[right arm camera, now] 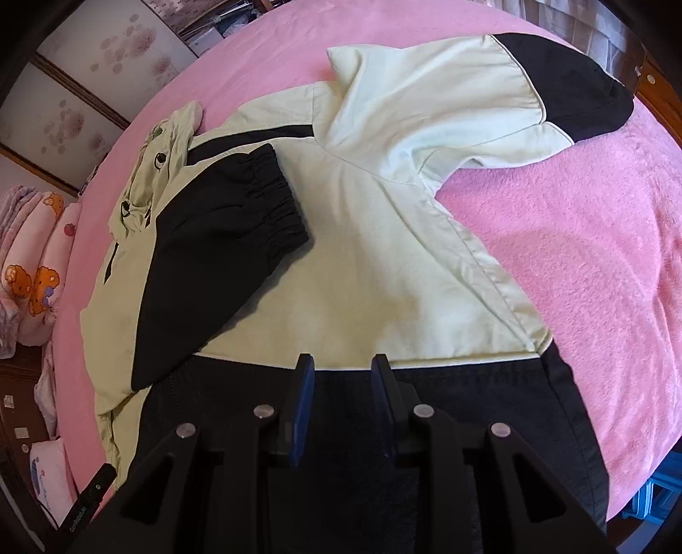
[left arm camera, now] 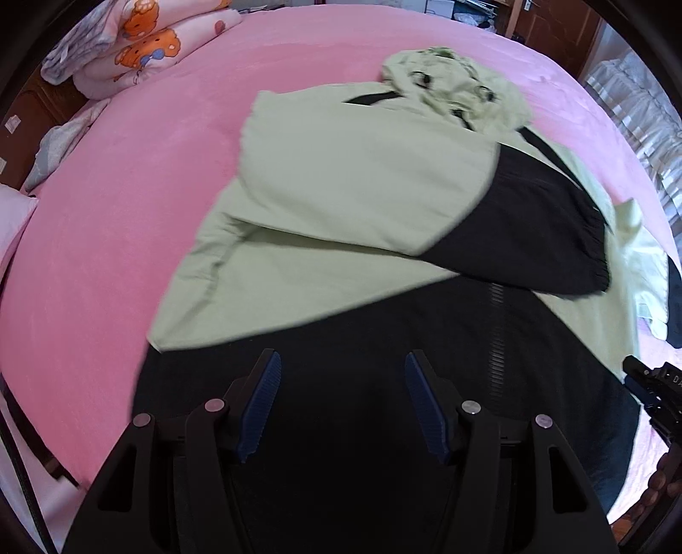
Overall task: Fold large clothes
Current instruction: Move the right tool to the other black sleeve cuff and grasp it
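Note:
A pale green and black hooded jacket [left arm camera: 341, 204] [right arm camera: 362, 264] lies spread on the pink bed. One sleeve is folded across its body, and that sleeve's black cuff [left arm camera: 533, 238] [right arm camera: 255, 204] rests on the green chest. The other sleeve [right arm camera: 469, 98] stretches out to the side. The hood [left arm camera: 452, 85] [right arm camera: 166, 149] is bunched at the far end. My left gripper [left arm camera: 343, 362] hangs open above the black hem panel, nothing between its pads. My right gripper [right arm camera: 341, 366] hovers over the same hem with a narrow gap and grips no cloth. The right gripper's body [left arm camera: 652, 392] also shows in the left wrist view.
The pink bedspread [left arm camera: 106, 213] [right arm camera: 575, 255] surrounds the jacket. Folded cartoon-print quilts [left arm camera: 149, 47] [right arm camera: 38, 264] are stacked at the head of the bed. A wooden door [left arm camera: 554, 25] and a white curtain [left arm camera: 631, 98] stand beyond it. A blue stool [right arm camera: 658, 490] sits by the bed edge.

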`<state>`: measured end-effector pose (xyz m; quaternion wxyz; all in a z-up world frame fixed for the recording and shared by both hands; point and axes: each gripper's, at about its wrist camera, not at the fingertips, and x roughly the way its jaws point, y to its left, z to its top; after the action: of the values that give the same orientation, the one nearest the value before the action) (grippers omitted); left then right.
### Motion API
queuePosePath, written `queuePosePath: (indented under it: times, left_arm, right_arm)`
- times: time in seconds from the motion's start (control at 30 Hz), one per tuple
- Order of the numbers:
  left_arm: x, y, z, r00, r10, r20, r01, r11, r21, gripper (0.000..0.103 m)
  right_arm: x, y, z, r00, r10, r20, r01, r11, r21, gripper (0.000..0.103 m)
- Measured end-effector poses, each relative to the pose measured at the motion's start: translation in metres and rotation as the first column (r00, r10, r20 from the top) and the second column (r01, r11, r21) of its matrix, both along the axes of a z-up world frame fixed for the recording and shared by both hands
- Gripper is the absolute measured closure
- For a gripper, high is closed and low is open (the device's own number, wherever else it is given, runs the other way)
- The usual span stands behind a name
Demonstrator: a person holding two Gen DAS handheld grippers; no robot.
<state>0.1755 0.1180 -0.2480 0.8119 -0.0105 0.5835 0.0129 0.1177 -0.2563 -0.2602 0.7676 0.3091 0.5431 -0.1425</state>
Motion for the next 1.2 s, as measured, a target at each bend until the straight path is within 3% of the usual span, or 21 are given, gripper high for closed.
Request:
queuePosePath:
  times: [0.17, 0.3, 0.33, 0.4, 0.63, 0.87, 1.2]
  left_arm:
    - [-0.010, -0.095, 0.006, 0.999, -0.035, -0.034, 0.033, 0.998, -0.047, 0.042]
    - [-0.016, -0.175, 0.013, 0.991, -0.129, -0.047, 0.125, 0.989, -0.075, 0.041]
    - [-0.017, -0.190, 0.015, 0.988, -0.148, -0.048, 0.144, 0.986, -0.083, 0.040]
    - [-0.014, -0.226, 0.017, 0.980, -0.196, -0.045, 0.191, 0.976, -0.100, 0.039]
    - [-0.002, -0.331, 0.024, 0.944, -0.326, -0.041, 0.321, 0.942, -0.103, 0.031]
    - [0.015, -0.385, 0.030, 0.932, -0.362, -0.023, 0.359, 0.930, -0.081, 0.031]
    - [0.032, -0.417, 0.013, 0.930, -0.362, -0.065, 0.359, 0.932, -0.055, 0.031]
  right_arm:
    - [-0.015, -0.043, 0.004, 0.999, 0.028, -0.028, -0.025, 0.993, 0.112, 0.075]
    - [-0.027, -0.084, 0.008, 0.999, 0.045, -0.020, -0.041, 0.987, 0.158, 0.075]
    - [-0.029, -0.094, 0.009, 0.999, 0.044, -0.016, -0.041, 0.986, 0.160, 0.071]
    - [-0.036, -0.121, 0.010, 1.000, 0.025, -0.006, -0.023, 0.986, 0.167, 0.065]
    - [-0.053, -0.211, 0.007, 0.994, -0.102, 0.044, 0.091, 0.972, 0.216, 0.064]
    - [-0.056, -0.300, -0.006, 0.956, -0.274, 0.108, 0.243, 0.940, 0.239, 0.056]
    - [-0.057, -0.402, -0.034, 0.851, -0.493, 0.184, 0.441, 0.859, 0.260, 0.056]
